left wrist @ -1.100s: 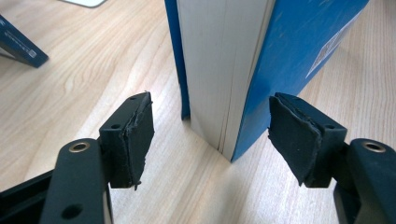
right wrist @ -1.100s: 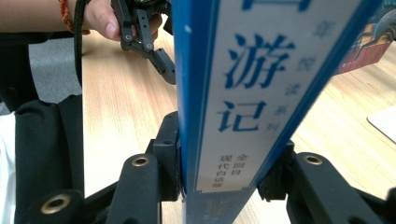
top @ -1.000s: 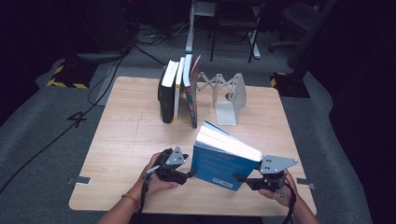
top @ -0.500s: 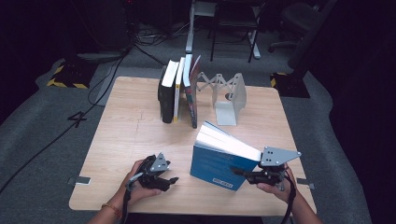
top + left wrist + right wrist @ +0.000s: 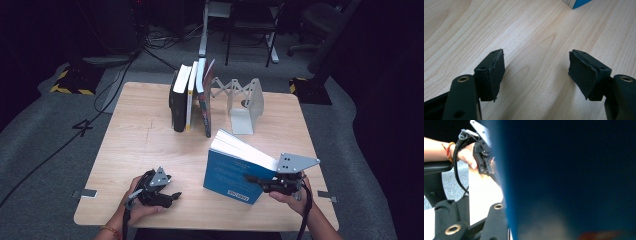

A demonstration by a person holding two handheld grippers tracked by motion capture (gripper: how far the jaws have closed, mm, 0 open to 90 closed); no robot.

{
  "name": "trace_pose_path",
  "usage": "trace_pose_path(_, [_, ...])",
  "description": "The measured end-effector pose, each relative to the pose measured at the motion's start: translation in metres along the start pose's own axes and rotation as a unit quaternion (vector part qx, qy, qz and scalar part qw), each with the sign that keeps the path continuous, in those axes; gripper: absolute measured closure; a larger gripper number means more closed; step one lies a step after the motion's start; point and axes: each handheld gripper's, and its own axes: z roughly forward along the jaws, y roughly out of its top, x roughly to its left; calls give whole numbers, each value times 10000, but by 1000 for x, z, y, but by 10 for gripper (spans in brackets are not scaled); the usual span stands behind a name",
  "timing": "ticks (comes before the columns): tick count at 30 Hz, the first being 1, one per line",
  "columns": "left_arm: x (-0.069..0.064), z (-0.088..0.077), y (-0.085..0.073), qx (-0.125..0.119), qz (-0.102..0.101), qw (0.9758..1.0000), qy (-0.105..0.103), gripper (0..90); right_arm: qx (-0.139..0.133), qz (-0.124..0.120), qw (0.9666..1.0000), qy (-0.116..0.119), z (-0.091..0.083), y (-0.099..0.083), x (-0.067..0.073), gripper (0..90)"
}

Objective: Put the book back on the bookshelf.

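A: Where's the blue book [image 5: 235,172]?

B: Near the table's [image 5: 145,145] front right, tilted, its lower corner close to the wood, page edges facing up and back. The right gripper [image 5: 257,179] is clamped on its cover; in the right gripper view the cover [image 5: 574,177] sits tight against the jaw.

A: And the other tongs?

B: The left gripper [image 5: 172,196] is at the front left, well apart from the book. Its jaws have just been opening and now stand wide, with only bare table [image 5: 529,32] between the pads [image 5: 495,75].

A: Behind?

B: A row of books [image 5: 192,97] stands upright by a white bookend [image 5: 245,102].
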Motion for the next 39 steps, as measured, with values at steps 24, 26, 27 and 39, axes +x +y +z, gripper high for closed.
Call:
trace_pose_path(24, [1,2,1,25,-75,9999,97,234,-71,-23,10000,36,-6,23,2,600])
trace_pose_path(26, [1,2,1,33,-69,9999,95,234,-41,-34,10000,12,-5,24,3,602])
trace_pose_path(27, [1,2,1,24,-65,9999,87,233,-7,-42,10000,2,-5,25,4,602])
trace_pose_path(39, [1,3,2,37,-64,9999,92,225,397,-136,9984,-376,-21,42,3,605])
